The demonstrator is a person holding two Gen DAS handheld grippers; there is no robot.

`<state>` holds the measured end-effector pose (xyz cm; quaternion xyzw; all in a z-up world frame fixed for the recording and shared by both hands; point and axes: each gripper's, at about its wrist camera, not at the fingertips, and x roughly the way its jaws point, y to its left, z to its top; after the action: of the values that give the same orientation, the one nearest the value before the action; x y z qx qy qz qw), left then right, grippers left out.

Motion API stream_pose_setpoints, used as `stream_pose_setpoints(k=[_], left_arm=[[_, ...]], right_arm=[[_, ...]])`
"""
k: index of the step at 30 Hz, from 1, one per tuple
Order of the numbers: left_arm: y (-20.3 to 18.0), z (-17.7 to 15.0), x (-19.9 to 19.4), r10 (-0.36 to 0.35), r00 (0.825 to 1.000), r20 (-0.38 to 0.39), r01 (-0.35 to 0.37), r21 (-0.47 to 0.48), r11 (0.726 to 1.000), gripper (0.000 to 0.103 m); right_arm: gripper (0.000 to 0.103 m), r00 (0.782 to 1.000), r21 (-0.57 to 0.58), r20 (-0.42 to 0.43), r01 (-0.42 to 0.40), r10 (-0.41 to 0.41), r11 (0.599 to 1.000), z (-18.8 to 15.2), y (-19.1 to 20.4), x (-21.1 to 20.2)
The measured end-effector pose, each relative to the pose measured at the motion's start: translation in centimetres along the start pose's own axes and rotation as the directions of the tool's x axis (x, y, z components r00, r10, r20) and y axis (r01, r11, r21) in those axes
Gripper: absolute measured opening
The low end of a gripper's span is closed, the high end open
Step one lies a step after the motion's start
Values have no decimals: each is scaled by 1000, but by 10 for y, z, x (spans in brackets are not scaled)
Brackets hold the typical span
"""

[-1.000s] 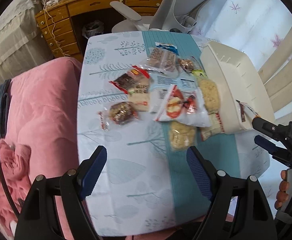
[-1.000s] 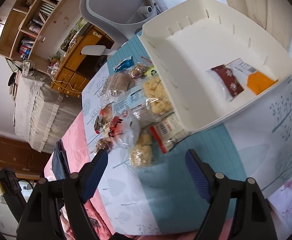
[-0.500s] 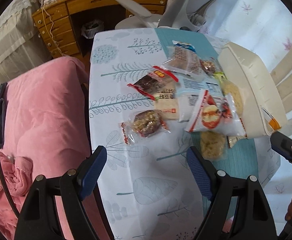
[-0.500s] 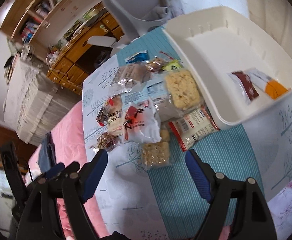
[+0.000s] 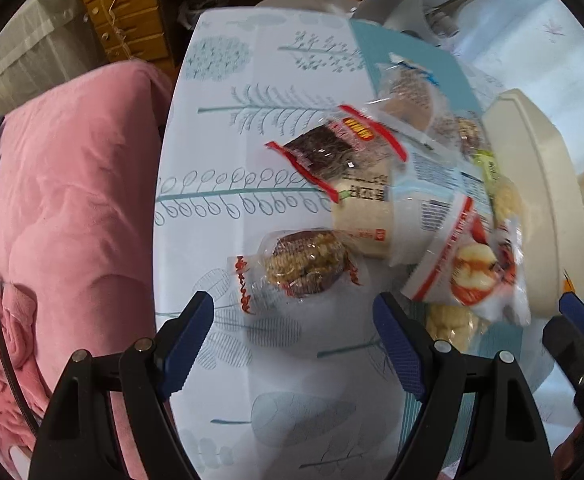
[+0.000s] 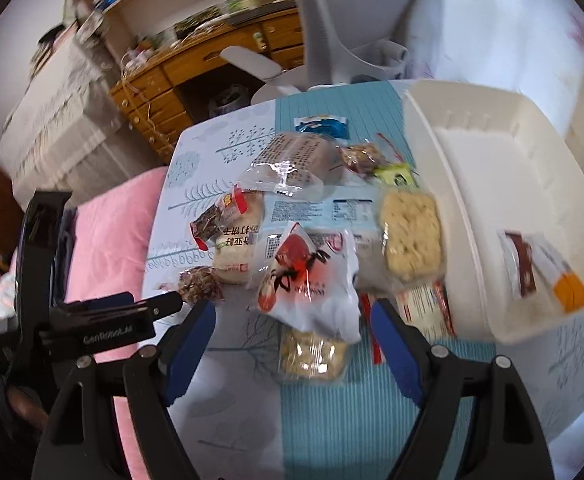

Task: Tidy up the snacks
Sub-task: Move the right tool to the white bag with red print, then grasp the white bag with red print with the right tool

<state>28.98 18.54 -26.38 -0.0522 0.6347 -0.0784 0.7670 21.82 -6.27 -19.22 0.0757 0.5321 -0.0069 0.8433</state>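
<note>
Since 1 second ago I have brought my left hand-held gripper (image 5: 292,332) in low over the bench (image 5: 228,128), so the walnut-date snack (image 5: 304,266) now lies just ahead of its wide-open fingers, apart from them. My right hand-held gripper (image 6: 292,336) has swung off the white bin (image 6: 504,160) toward the snack pile, its fingers spread and empty, pointing at the white pouch with the red print (image 6: 308,280). 1 packet (image 6: 540,266) lies inside the bin.

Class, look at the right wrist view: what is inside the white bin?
One snack packet, brown, white and orange, lies near the front wall of the white bin. The rest of its visible floor is bare; the near wall hides a strip.
</note>
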Motion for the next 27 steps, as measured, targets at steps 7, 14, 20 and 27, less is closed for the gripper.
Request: stream_pose_setpoints(k=[7,14,20,27], left_arm=[[-2,15,32,16,997,-70,-21,-58,998,81],[-6,21,51,42,993,-107,-52,-93,994,79],[-8,25,58,58,992,-112,-70,-99,993,77],[-1,23,58,28,993,-111,-42,-125,991,75]], right_arm=[[81,999,-94,-43,19,-23,995,8,5,30],[81,995,-111,-94,36,-46,993,15,1,57],[81,986,-127,-163,17,-38,992,13,2,80],[73,979,-156,-200,-9,-22,988,11,11,94]])
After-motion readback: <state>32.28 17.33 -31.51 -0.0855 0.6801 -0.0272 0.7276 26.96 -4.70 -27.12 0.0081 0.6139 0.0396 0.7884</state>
